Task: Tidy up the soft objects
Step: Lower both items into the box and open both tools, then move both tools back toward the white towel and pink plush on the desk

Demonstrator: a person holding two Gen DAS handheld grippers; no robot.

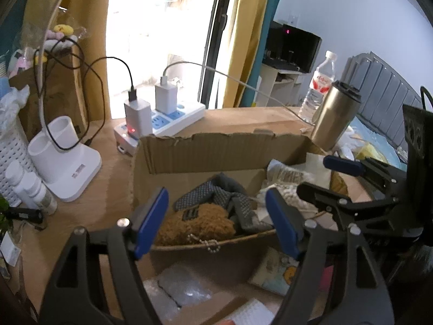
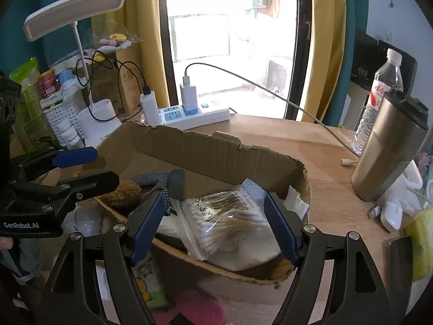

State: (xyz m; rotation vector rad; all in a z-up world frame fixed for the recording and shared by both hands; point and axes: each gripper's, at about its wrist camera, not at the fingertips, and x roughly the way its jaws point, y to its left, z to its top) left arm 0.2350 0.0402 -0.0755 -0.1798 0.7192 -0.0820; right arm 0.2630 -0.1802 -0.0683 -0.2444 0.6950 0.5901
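An open cardboard box (image 1: 205, 149) sits on the wooden desk. In it lie a brown plush toy (image 1: 194, 226) with a bead chain, grey dotted gloves (image 1: 216, 195) and a clear bag of cotton swabs (image 2: 230, 216) on white padding. My left gripper (image 1: 216, 222) is open, its fingers either side of the plush above the box's near wall. My right gripper (image 2: 216, 224) is open, its fingers either side of the swab bag. Each gripper shows in the other's view, the right one (image 1: 338, 176) and the left one (image 2: 81, 165).
Behind the box lies a white power strip (image 1: 173, 119) with chargers and cables. A white lamp base (image 1: 67, 159) and small bottles (image 1: 29, 187) stand left. A steel tumbler (image 2: 389, 146) and water bottle (image 2: 379, 92) stand right. Bubble wrap (image 1: 176, 289) and a pink soft item (image 2: 194, 308) lie below.
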